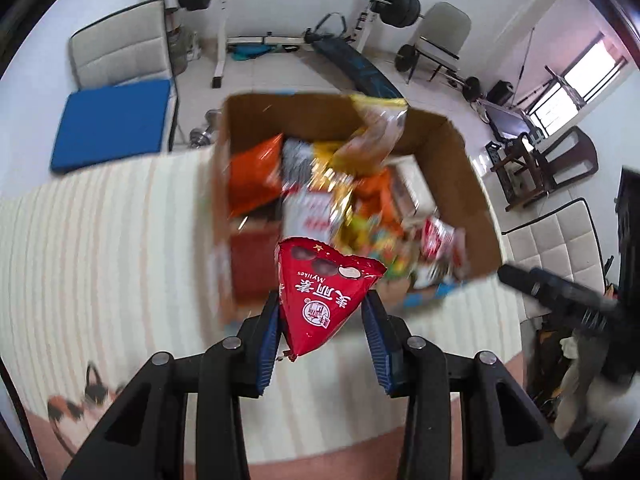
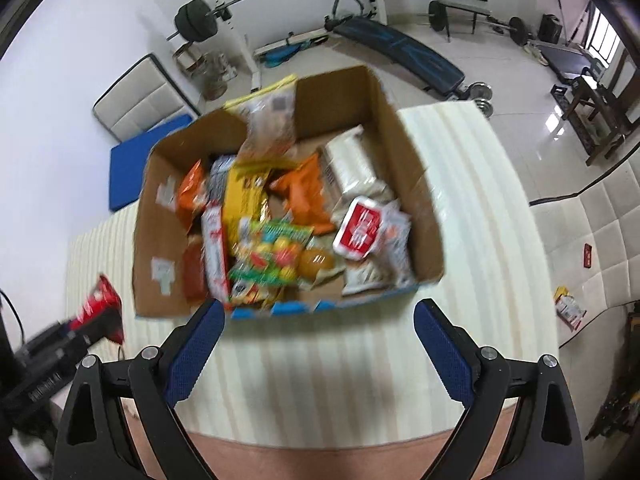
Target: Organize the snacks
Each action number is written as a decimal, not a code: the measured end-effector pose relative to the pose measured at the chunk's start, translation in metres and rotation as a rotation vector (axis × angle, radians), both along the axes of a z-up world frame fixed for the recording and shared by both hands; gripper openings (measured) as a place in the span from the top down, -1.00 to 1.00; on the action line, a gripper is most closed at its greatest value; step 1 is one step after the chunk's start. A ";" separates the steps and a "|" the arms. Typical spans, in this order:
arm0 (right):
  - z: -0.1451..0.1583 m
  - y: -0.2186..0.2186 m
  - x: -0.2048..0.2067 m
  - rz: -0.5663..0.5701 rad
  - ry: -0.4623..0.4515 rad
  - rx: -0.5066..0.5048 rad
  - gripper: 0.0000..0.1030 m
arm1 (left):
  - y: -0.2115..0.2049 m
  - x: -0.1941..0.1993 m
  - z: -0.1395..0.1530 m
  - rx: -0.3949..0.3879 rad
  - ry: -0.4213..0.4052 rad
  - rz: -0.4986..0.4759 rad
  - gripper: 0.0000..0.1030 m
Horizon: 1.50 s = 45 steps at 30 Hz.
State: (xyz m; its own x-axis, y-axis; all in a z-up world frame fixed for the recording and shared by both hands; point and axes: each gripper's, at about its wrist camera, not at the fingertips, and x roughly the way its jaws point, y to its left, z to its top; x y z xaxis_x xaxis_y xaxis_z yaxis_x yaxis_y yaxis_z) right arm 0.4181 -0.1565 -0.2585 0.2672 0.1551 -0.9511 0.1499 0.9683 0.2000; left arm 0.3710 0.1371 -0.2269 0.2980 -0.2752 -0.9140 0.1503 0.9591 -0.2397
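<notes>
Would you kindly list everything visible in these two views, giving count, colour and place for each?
cardboard box: one, brown, on the striped table cover, full of snacks
red triangular packet: one, red, in the left gripper, above the box's near edge
orange bags: two, inside the box
red-and-white tub: one, box's right side
table cover: one, cream striped
blue cushion: one, on a chair beyond the table
barbell rack: one, white frame, black plates, by the far wall
left gripper: black, blue pads, shut on the packet
right gripper: black, blue pads, open, nothing held
</notes>
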 end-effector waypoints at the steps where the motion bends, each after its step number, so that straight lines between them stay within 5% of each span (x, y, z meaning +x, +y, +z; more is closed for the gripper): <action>1: -0.003 -0.004 0.007 -0.003 0.004 -0.005 -0.90 | 0.003 0.004 0.005 -0.004 0.003 -0.002 0.28; 11: -0.036 -0.030 0.058 -0.024 0.053 -0.075 -0.90 | -0.056 0.098 -0.051 0.007 0.164 -0.019 0.28; 22: -0.059 -0.039 0.075 -0.011 0.095 -0.083 -0.90 | -0.080 0.112 -0.075 0.035 0.245 -0.041 0.19; 27: -0.062 -0.036 0.075 0.002 0.103 -0.083 -0.90 | -0.084 0.109 -0.071 0.068 0.206 -0.034 -0.59; 31: -0.061 -0.033 0.074 0.017 0.101 -0.096 -0.90 | -0.082 0.105 -0.068 0.092 0.184 -0.022 -0.68; 33: -0.060 -0.032 0.074 0.024 0.103 -0.102 -0.90 | -0.078 0.101 -0.065 0.108 0.168 -0.009 -0.87; 45: -0.028 -0.027 0.049 0.056 0.045 -0.125 -0.91 | -0.054 0.055 -0.026 0.130 0.049 0.068 -0.89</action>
State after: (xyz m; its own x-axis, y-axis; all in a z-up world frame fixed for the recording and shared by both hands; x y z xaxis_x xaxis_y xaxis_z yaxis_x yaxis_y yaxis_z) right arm 0.4669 -0.1831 -0.2867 0.2182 0.0479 -0.9747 0.1010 0.9923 0.0714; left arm 0.4265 0.0827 -0.2525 0.2656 -0.1346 -0.9546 0.0752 0.9901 -0.1186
